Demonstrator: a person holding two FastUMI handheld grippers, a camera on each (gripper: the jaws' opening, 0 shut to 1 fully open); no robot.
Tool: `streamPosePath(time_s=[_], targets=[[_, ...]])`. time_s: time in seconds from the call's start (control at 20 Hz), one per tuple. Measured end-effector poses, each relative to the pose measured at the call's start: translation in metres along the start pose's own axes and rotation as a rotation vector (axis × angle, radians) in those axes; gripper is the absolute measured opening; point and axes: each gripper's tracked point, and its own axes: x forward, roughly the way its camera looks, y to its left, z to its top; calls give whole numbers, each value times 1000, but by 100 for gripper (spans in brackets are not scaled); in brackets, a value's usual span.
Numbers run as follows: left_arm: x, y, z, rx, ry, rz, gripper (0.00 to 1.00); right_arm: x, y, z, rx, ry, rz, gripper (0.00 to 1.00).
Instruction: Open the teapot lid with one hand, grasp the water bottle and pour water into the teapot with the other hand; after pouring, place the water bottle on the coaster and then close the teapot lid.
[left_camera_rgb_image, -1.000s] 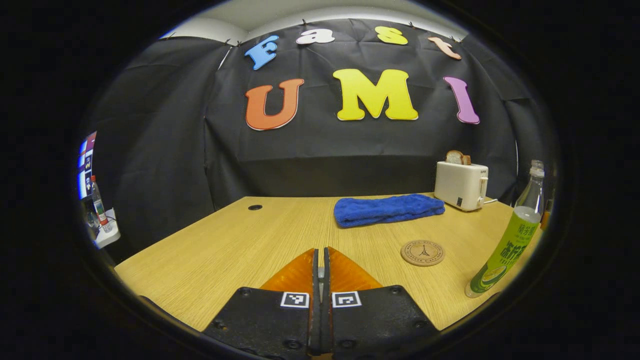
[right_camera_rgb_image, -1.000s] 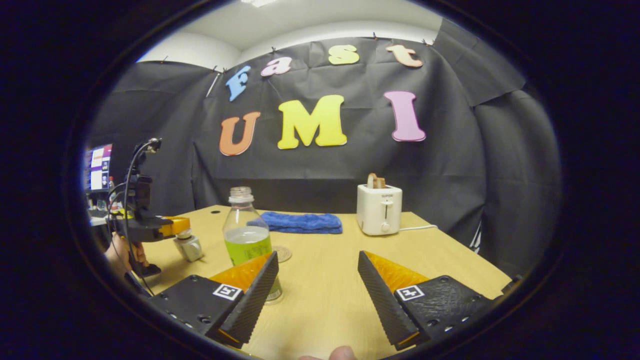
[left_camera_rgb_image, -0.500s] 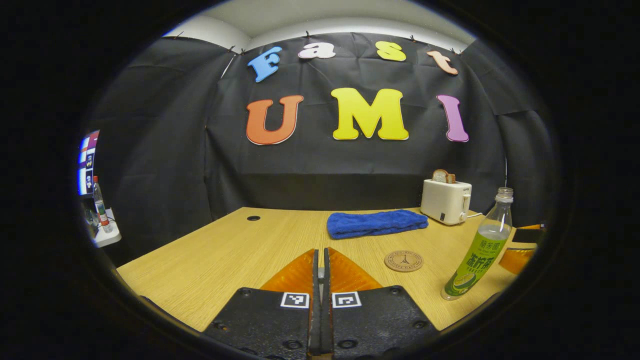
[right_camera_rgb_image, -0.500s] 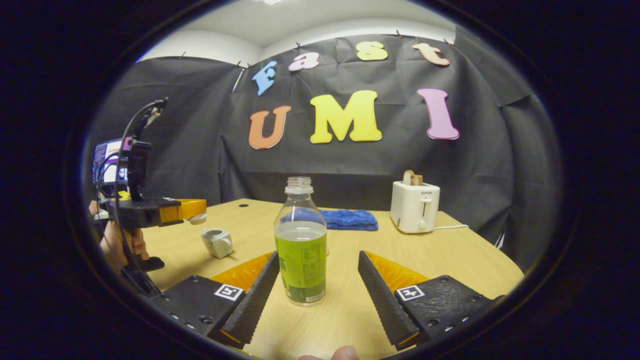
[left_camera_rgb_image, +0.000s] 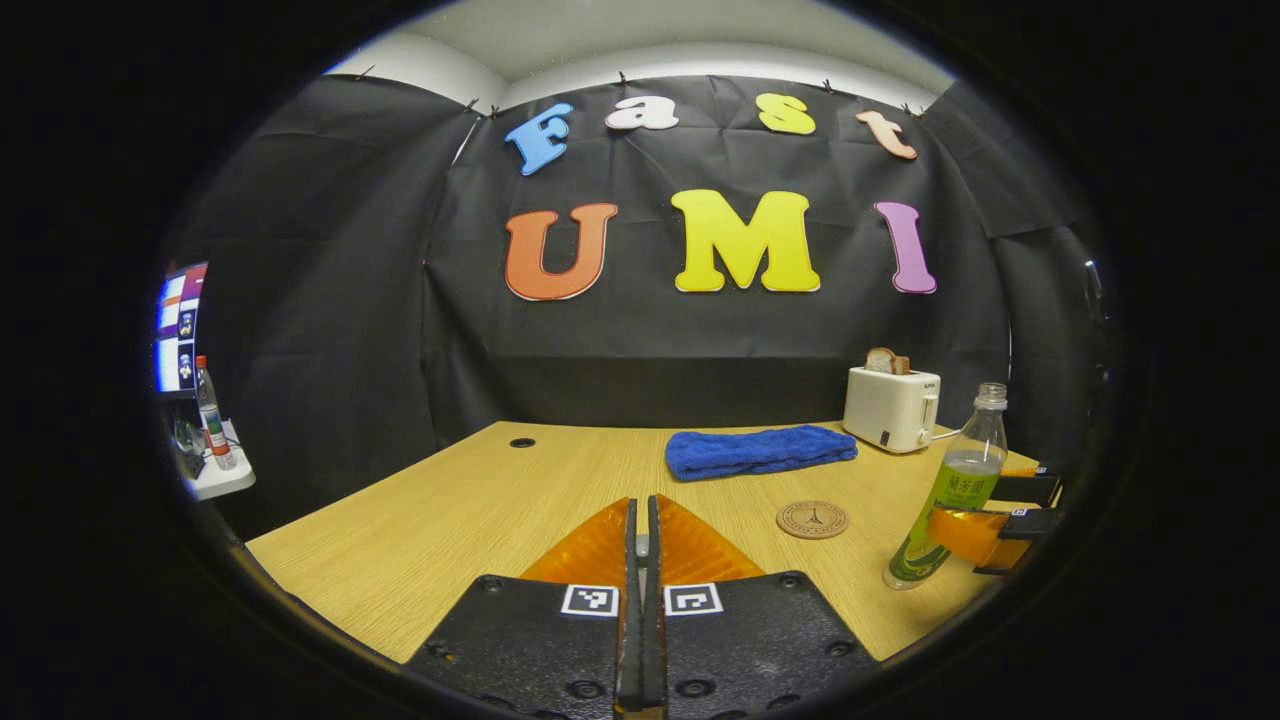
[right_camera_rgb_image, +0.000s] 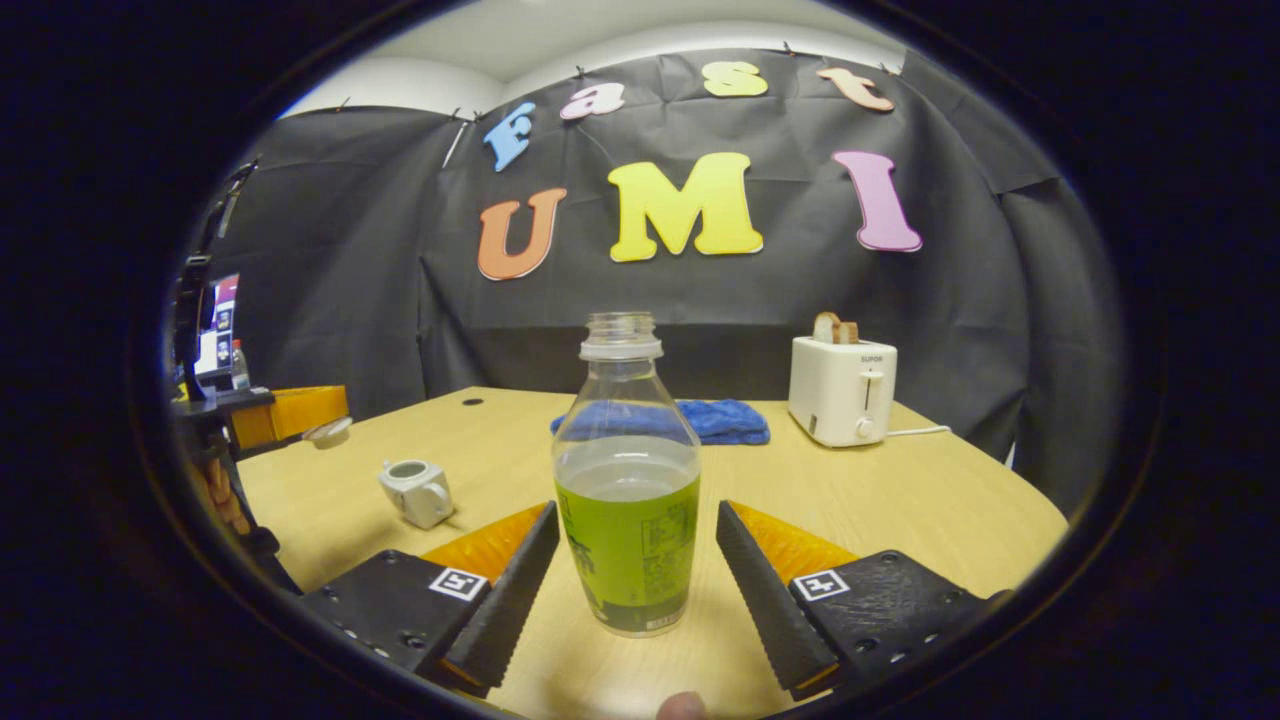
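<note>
The bottle stands upright on the surface, straight ahead between the wide-spread fingers of the right tool, neither finger touching it yet. To its left sits the open teapot; farther left, the left tool, fingers closed, seems to hold the lid.

white toaster, blue towel, table

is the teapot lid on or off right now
Off. In the right gripper view the teapot stands with its top open, and the lid is pinched in the raised left gripper.
</note>
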Motion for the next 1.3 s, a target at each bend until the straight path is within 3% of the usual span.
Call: streamPosePath(time_s=[0.1, 0.2, 0.35, 0.8, 1.0, 1.3], targets=[[-1, 1, 3, -7, -8, 4, 3, 2, 3, 2, -11, -5, -11, 83], [-1, -3, 9, -16, -22, -12, 2, 4, 10, 3, -35, 1, -5, 76], [1, -3, 12, -20, -33, -32, 2, 10, 25, 13, -173, 21, 32, 71], [8, 47, 11, -92, -51, 17, 2, 66, 56, 29, -727, 116, 61, 69], [7, 64, 7, -70, -54, 41, 3, 89, 76, 21, -899, 143, 88, 67], [8, 71, 6, -24, -61, 8, 2, 113, 96, 21, -1207, 130, 69, 67]])
